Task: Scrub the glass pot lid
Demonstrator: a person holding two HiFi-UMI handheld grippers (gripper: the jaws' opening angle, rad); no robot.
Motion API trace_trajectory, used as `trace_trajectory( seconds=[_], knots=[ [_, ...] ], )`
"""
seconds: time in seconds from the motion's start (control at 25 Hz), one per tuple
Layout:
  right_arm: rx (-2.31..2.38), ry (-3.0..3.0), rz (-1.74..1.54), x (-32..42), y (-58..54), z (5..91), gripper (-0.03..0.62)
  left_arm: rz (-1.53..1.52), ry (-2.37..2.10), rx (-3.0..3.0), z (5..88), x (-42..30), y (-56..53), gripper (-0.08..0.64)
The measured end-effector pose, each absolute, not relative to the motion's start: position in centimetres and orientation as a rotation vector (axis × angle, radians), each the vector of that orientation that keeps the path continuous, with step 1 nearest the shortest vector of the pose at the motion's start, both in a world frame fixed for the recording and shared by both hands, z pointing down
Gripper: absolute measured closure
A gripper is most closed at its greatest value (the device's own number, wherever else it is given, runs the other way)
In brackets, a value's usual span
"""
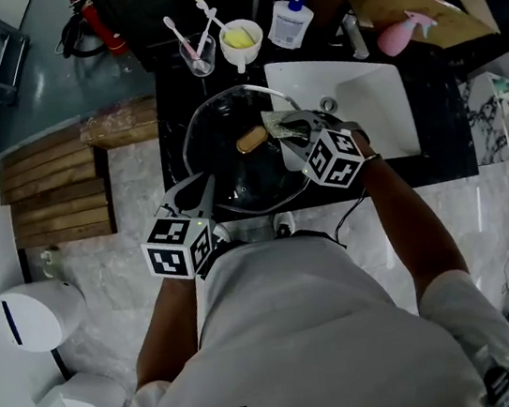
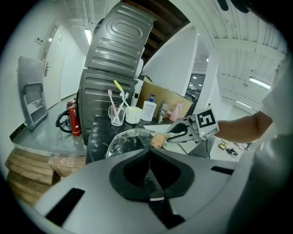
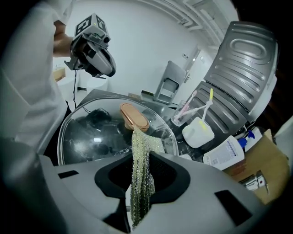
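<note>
A domed glass pot lid (image 1: 232,177) with a tan knob (image 1: 251,139) lies over the black counter left of the sink. My right gripper (image 1: 294,135) hovers over its far right side, shut on a greenish-yellow mesh scrub cloth (image 1: 277,123). In the right gripper view the cloth (image 3: 139,160) hangs out of the jaws down to the knob (image 3: 134,116) and the lid (image 3: 91,135). My left gripper (image 1: 201,190) is at the lid's near-left rim, jaws shut, apparently pinching the rim. In the left gripper view the lid (image 2: 128,140) lies just past the shut jaws and the near rim is hidden.
A white sink basin (image 1: 368,105) with a faucet (image 1: 355,36) lies right of the lid. Behind the lid stand a glass with toothbrushes (image 1: 197,55), a white cup (image 1: 241,43), a soap bottle (image 1: 289,22) and a pink spray bottle (image 1: 400,34). Wooden planks (image 1: 53,185) lie left.
</note>
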State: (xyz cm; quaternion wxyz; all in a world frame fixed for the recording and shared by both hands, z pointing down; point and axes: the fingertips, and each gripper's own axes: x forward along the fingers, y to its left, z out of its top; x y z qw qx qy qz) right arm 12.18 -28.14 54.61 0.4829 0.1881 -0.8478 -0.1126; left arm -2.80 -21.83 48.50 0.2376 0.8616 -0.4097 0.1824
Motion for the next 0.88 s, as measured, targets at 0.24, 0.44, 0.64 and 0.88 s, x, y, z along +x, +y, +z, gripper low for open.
trace_trajectory(
  seconds=[0.24,0.44,0.64,0.88],
  knots=[
    [0.53,-2.064,-0.231,12.0,-26.5,54.5,0.492,0.516,-1.057,2.392,48.6,-2.8,-21.6,0.543],
    [0.59,-2.062,-0.191,11.5,-25.5,54.4,0.492,0.533,-1.003,2.415,48.9,-3.1,-21.6,0.543],
    [0.655,-2.043,-0.153,11.0,-24.3,54.5,0.492,0.552,-0.947,2.436,49.3,-3.3,-21.4,0.543],
    [0.796,-1.998,-0.073,10.6,-23.6,54.5,0.491,0.565,-0.887,2.47,49.5,-3.6,-21.7,0.543]
  ],
)
